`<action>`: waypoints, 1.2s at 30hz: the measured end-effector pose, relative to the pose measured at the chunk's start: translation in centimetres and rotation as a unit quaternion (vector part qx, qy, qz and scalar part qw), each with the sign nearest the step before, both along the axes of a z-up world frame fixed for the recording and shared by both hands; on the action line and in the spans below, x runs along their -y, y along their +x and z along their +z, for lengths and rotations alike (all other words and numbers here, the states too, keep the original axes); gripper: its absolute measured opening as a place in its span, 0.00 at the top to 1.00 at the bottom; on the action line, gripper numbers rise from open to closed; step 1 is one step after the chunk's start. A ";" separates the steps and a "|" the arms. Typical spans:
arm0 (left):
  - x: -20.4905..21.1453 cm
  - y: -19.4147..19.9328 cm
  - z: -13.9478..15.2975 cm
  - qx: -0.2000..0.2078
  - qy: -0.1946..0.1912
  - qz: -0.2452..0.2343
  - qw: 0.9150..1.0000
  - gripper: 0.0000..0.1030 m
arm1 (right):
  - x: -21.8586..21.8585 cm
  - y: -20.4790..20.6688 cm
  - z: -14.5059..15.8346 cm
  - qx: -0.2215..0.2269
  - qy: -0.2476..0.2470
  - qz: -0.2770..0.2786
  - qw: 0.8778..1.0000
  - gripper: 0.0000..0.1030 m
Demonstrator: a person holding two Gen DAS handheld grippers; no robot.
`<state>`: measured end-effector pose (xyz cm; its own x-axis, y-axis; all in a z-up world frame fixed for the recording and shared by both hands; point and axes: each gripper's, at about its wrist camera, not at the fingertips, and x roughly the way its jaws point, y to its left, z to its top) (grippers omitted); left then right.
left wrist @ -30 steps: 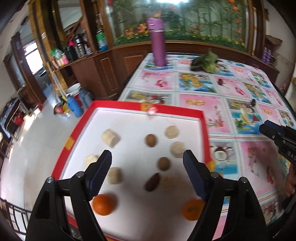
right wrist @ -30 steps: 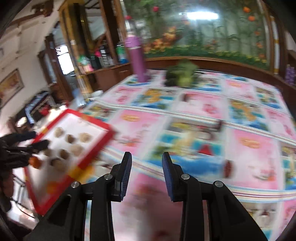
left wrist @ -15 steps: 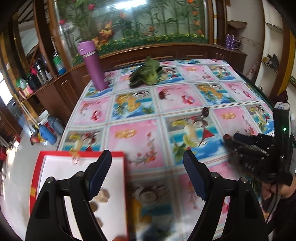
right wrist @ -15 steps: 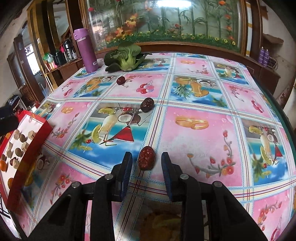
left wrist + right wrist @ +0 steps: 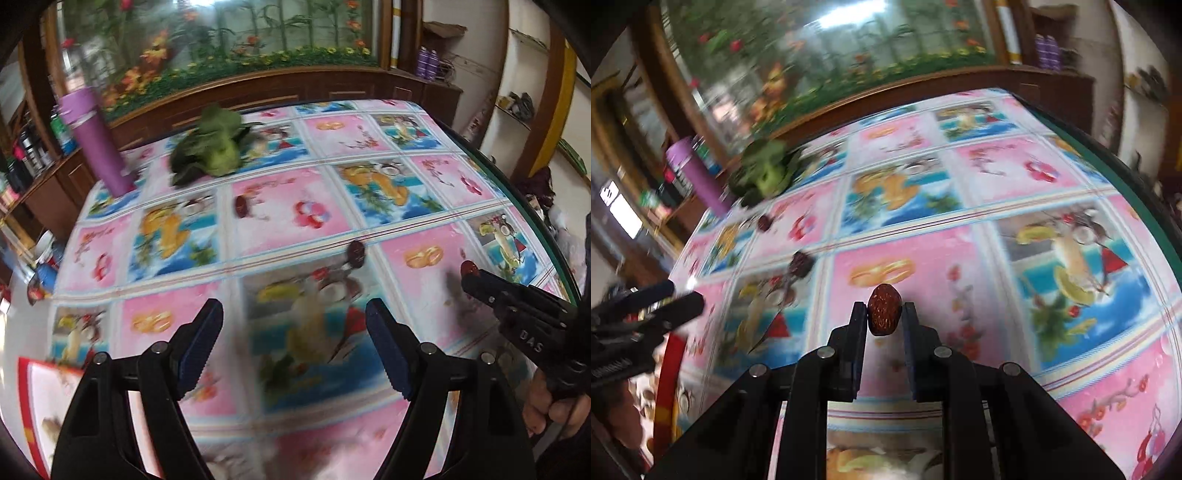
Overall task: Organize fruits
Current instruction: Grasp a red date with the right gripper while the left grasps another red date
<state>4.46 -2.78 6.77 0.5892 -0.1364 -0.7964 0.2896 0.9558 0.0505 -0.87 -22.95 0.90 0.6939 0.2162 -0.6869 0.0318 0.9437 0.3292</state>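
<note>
My right gripper [image 5: 884,314] is shut on a red date [image 5: 883,311], lifted a little above the fruit-print tablecloth. The same date [image 5: 469,267] shows at that gripper's tip in the left wrist view, at the right. My left gripper [image 5: 295,345] is open with nothing between its fingers, hovering over the middle of the table. Two more dark dates lie loose on the cloth: one [image 5: 357,252] ahead of the left gripper, one [image 5: 242,205] farther back. The red-rimmed white tray [image 5: 27,391] is at the lower left, mostly out of frame.
A purple bottle [image 5: 96,146] stands at the table's far left corner, with a green leafy vegetable [image 5: 214,149] beside it. Wooden cabinets and a flower mural run behind the table. The table's rounded edge [image 5: 524,206] curves along the right. A hand [image 5: 554,410] holds the right gripper.
The right gripper has closed on the date that lay between its fingers and raised it. The left gripper has swung right, off the tray and over the table's middle.
</note>
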 end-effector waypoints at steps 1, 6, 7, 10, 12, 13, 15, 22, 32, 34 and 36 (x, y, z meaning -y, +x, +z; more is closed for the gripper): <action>0.9 0.6 -0.4 -0.002 0.002 -0.008 1.000 0.22 | 0.5 0.0 0.0 -0.001 0.001 -0.011 1.000 0.83; 4.5 3.8 -2.9 -0.018 0.007 -0.034 0.999 0.31 | 1.6 0.0 0.1 -0.010 0.032 -0.021 0.999 0.83; 4.8 4.2 -3.3 -0.022 0.008 -0.036 0.999 0.34 | 1.6 0.0 0.2 -0.010 0.034 -0.019 0.999 0.83; 5.4 5.4 -4.4 -0.038 0.004 -0.037 0.999 0.46 | 1.4 0.0 0.4 -0.010 0.042 -0.012 0.999 0.83; 5.4 6.0 -4.8 -0.046 0.001 -0.033 0.998 0.53 | 1.1 0.0 0.4 -0.010 0.040 -0.007 0.999 0.83; 5.4 6.1 -5.0 -0.049 -0.001 -0.032 0.998 0.56 | 1.0 0.0 0.4 -0.010 0.039 -0.005 0.999 0.83; 5.4 6.5 -5.3 -0.054 -0.003 -0.032 0.998 0.62 | 0.8 0.0 0.4 -0.009 0.041 -0.001 0.999 0.83; 5.9 6.2 -5.2 -0.052 -0.008 -0.048 0.997 0.80 | 0.8 0.0 0.4 -0.007 0.038 -0.004 0.999 0.83; 4.2 2.4 -3.3 -0.024 -0.016 -0.023 0.999 0.81 | -0.4 -0.6 1.0 0.035 -0.011 0.000 0.999 0.83; 3.3 0.2 -2.4 -0.012 -0.028 -0.017 0.999 0.81 | -0.7 -0.7 1.2 0.045 -0.017 0.007 0.999 0.83; 2.4 -2.5 -1.5 -0.001 -0.033 -0.013 0.999 0.81 | -1.1 -0.8 1.3 0.055 -0.022 0.013 0.998 0.83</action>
<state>1.95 -5.15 5.25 0.5839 -0.2043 -0.7857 0.3137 0.9494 -0.0137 -1.71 -21.86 2.15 0.7600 0.2060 -0.6164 -0.0264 0.9574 0.2875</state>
